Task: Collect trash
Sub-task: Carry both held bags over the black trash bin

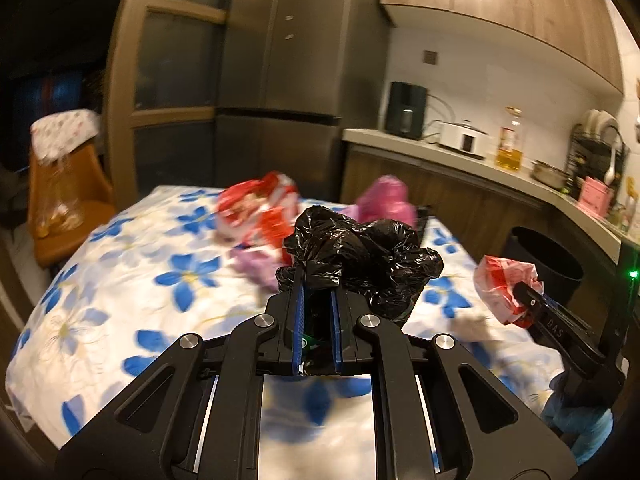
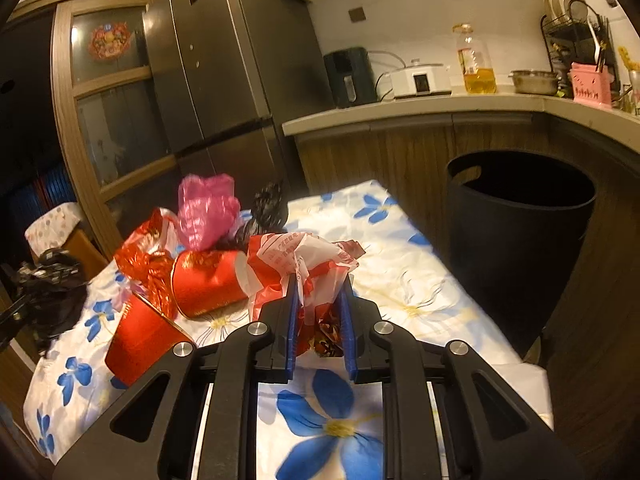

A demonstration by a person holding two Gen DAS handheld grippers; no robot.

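Note:
My left gripper (image 1: 318, 286) is shut on a crumpled black plastic bag (image 1: 372, 252) and holds it above the flowered tablecloth (image 1: 140, 260). My right gripper (image 2: 320, 284) is shut on a red-and-white plastic bag (image 2: 296, 256), also off the cloth. In the left wrist view the same red-and-white bag (image 1: 500, 280) hangs at the right in the right gripper (image 1: 528, 298). More trash lies on the table: two red paper cups on their sides (image 2: 208, 280) (image 2: 140, 332), red foil wrapping (image 2: 140, 256) and a pink bag (image 2: 208, 208). The black bag (image 2: 52, 292) also shows at the far left of the right wrist view.
A black waste bin (image 2: 520, 216) stands open on the floor off the table's right side, below the kitchen counter (image 2: 400, 112). The counter bears an oil bottle (image 2: 476, 64), a cooker and a pot. A tall fridge (image 2: 224, 60) rises behind the table, and an orange chair (image 1: 68, 200) stands at its left.

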